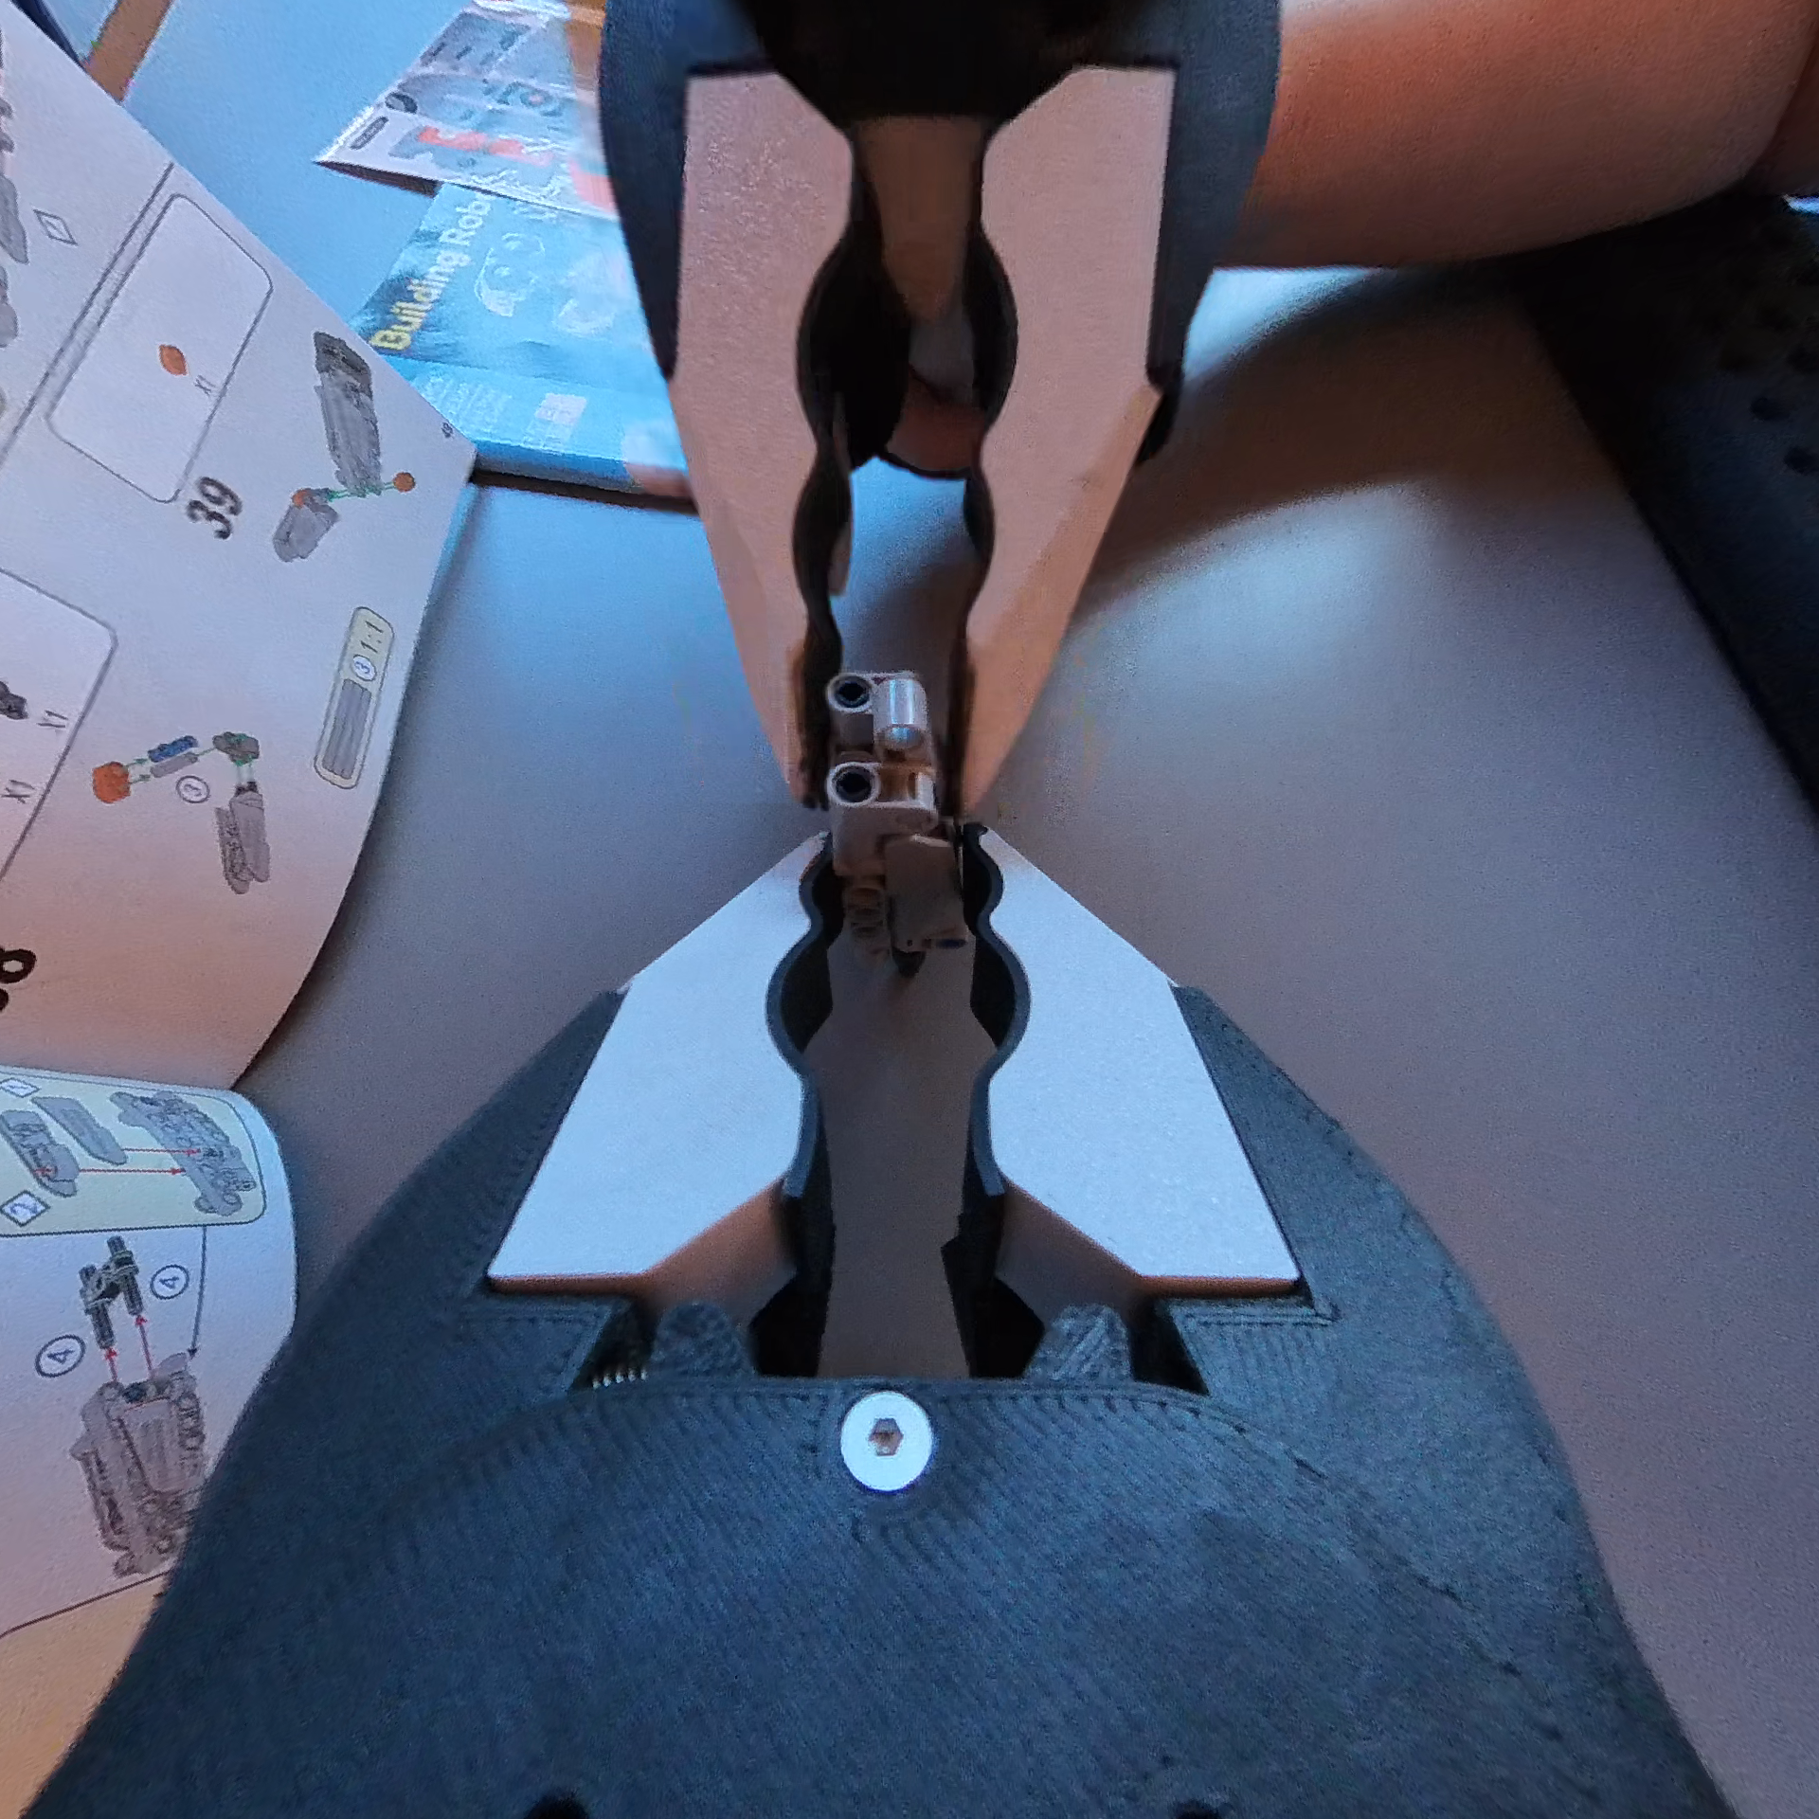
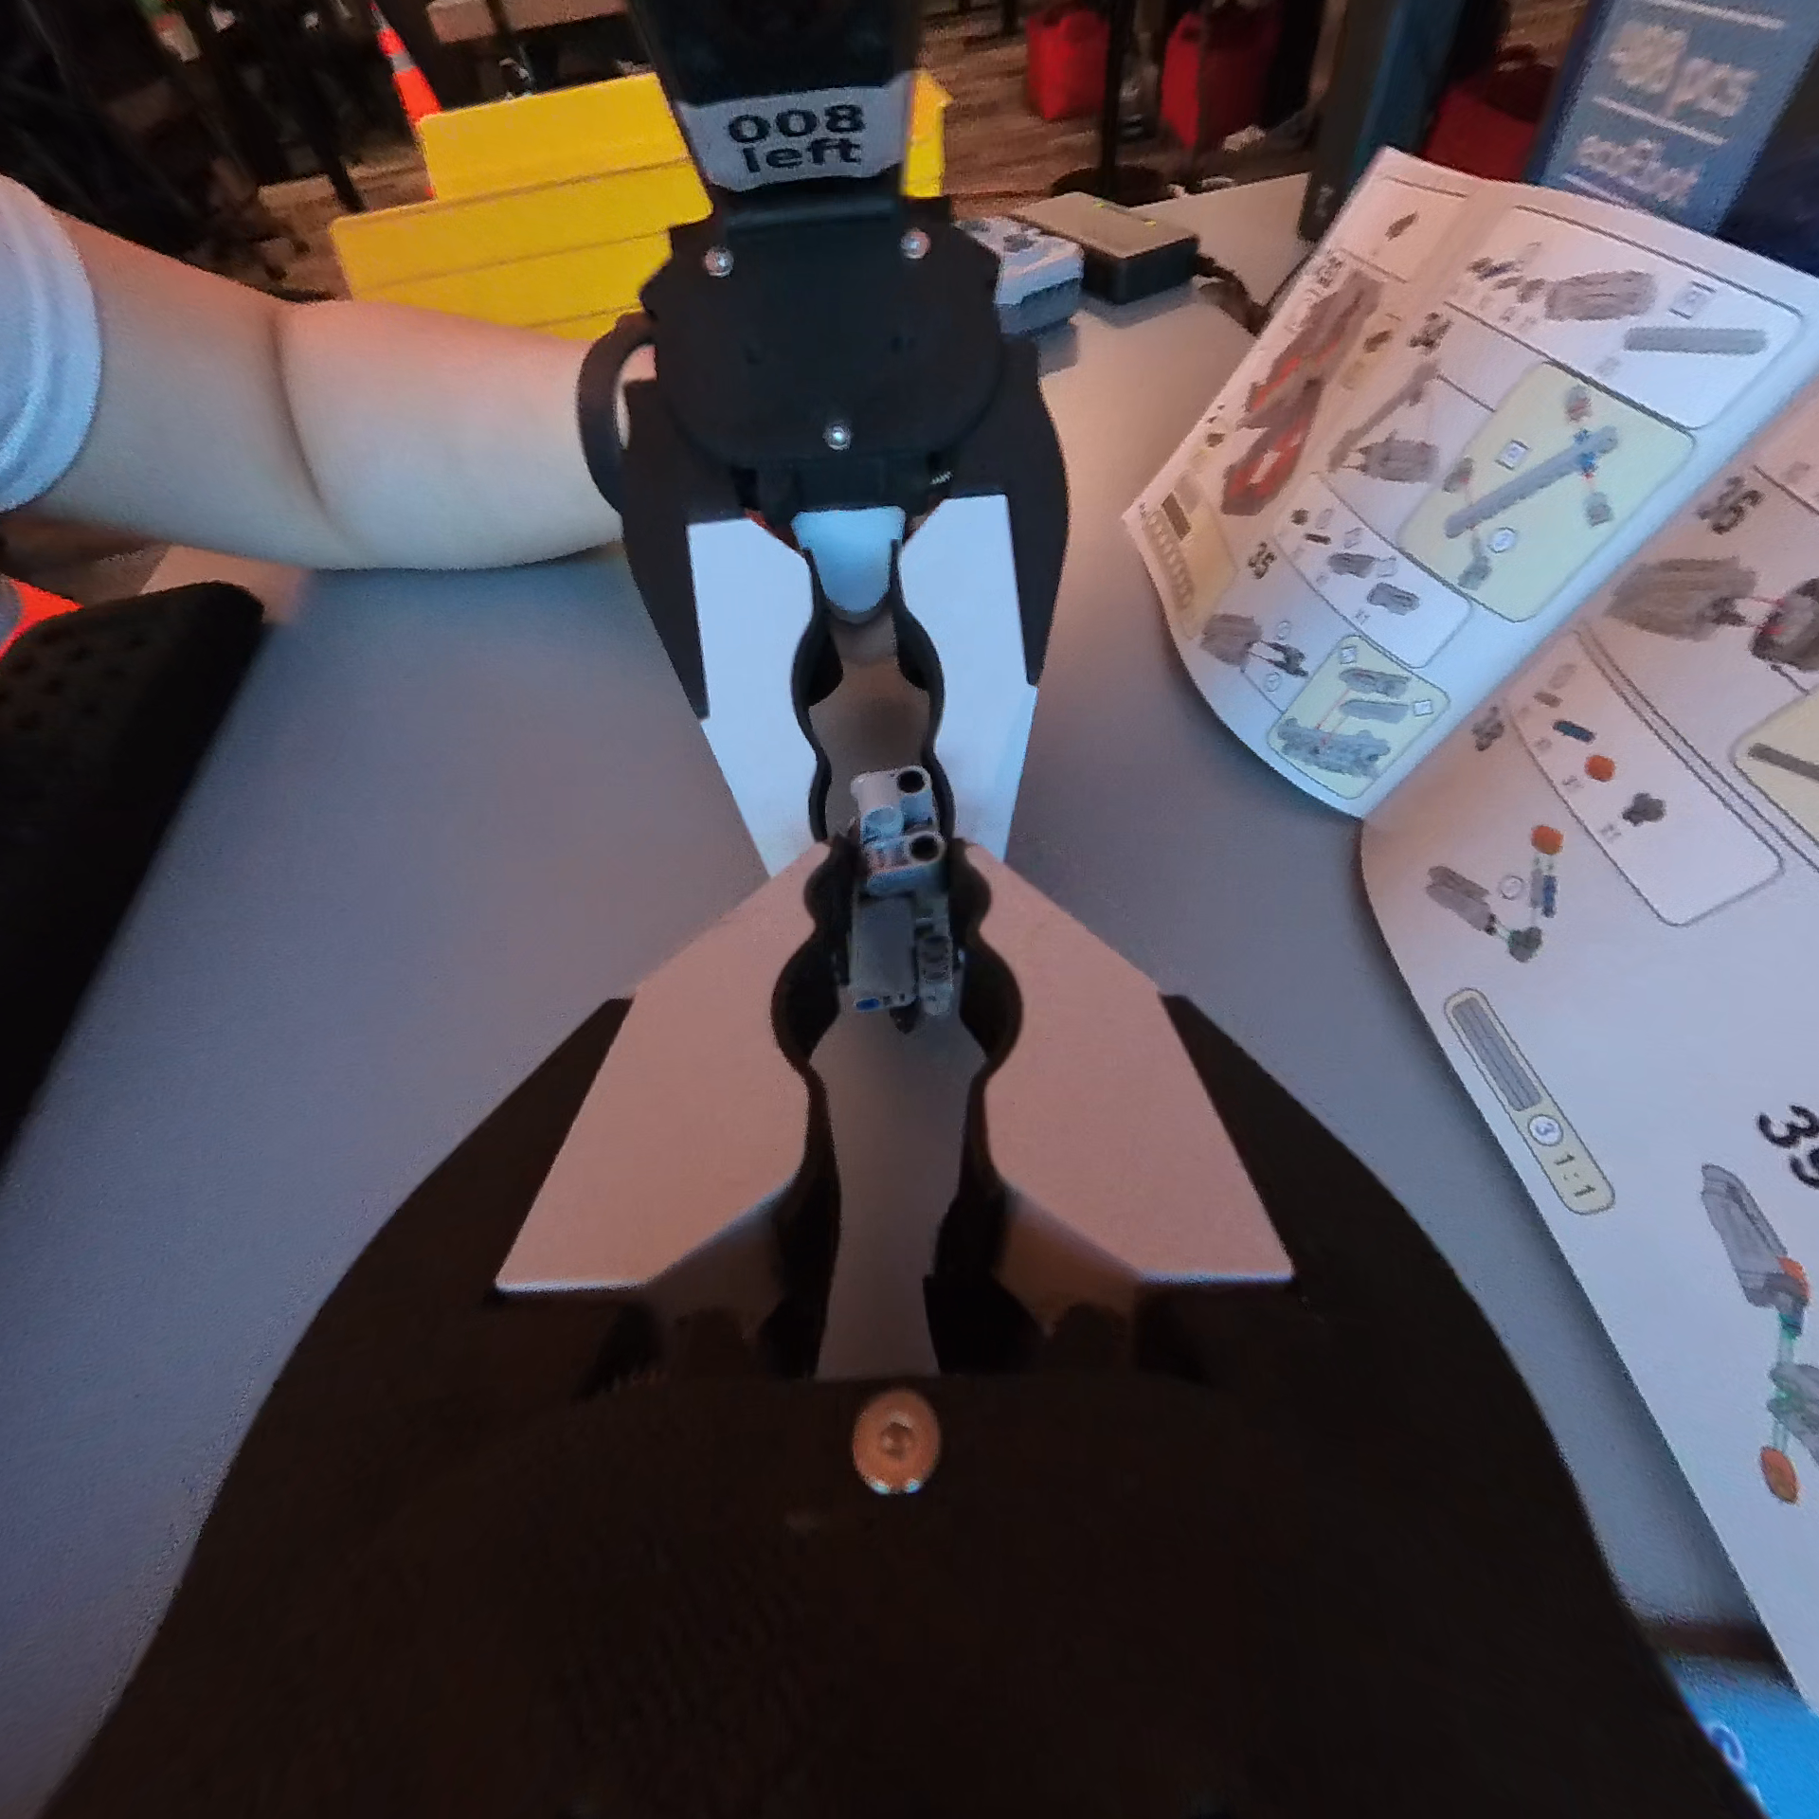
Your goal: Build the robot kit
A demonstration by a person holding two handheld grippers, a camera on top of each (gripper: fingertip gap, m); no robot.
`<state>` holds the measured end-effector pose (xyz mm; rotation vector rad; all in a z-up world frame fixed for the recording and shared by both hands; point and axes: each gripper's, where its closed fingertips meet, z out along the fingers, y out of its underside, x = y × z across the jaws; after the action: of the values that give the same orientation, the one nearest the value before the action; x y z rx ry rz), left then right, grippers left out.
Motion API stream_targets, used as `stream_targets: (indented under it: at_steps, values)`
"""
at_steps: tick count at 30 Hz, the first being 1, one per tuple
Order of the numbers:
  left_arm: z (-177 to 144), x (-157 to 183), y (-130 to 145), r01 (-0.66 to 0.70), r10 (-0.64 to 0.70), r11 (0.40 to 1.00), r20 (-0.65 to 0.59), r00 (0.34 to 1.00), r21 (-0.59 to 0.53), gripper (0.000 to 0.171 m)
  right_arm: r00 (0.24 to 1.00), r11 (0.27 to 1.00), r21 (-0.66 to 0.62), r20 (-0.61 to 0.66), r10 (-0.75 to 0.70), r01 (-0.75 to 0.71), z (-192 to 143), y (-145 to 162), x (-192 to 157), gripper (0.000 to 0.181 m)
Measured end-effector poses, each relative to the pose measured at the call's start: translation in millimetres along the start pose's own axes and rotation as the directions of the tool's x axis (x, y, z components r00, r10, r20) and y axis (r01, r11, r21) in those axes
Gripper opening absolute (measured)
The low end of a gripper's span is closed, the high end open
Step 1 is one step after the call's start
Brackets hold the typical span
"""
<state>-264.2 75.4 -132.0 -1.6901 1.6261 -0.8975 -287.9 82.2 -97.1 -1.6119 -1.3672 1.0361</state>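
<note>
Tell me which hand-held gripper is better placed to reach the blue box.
Probably right: the blue box lies beside the right hand-held gripper, beyond the left hand-held gripper; both grip the brick assembly.

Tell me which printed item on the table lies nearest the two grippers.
The open instruction booklet, whose pages curl up beside the left gripper and right gripper. The blue box and the leaflet on it lie farther off.

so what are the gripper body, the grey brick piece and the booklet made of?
Left gripper body: looks like matte black 3D-printed plastic; fine layer lines show on the shell.
Brick piece: probably moulded plastic, smooth light grey with clean round pin holes; both grippers clamp it, right gripper from the other end.
Booklet: thin printed paper, slightly glossy; its pages curl.
</note>
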Motion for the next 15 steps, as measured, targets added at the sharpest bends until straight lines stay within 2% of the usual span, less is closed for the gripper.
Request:
stream_targets:
  at_steps: [3, 7, 11, 15]
  values:
    - [5.3, 2.5, 9.1, -0.025, 0.026, 0.999, 0.012, 1.0, -0.047, 0.024, 0.999, 0.998, -0.053, 0.022, -0.029, 0.031, 0.8, 1.0, -4.9, 0.017]
    - [13.3, 3.6, 18.5, -0.039, 0.041, 0.995, 0.023, 0.999, -0.094, 0.025, 0.989, 0.952, -0.267, 0.034, -0.147, 0.15, -1.3, 5.8, -7.9, 0.017]
    - [14.0, 3.9, 17.5, -0.026, 0.027, 0.997, 0.014, 1.0, -0.075, 0.025, 0.979, 0.848, -0.492, 0.052, -0.195, 0.195, 0.3, 9.5, -6.3, 0.018]
    - [15.0, 4.3, 16.4, -0.038, 0.039, 0.998, 0.015, 0.999, -0.054, 0.025, 0.982, 0.704, -0.686, 0.082, -0.172, 0.181, 0.7, 20.4, -6.9, 0.021]
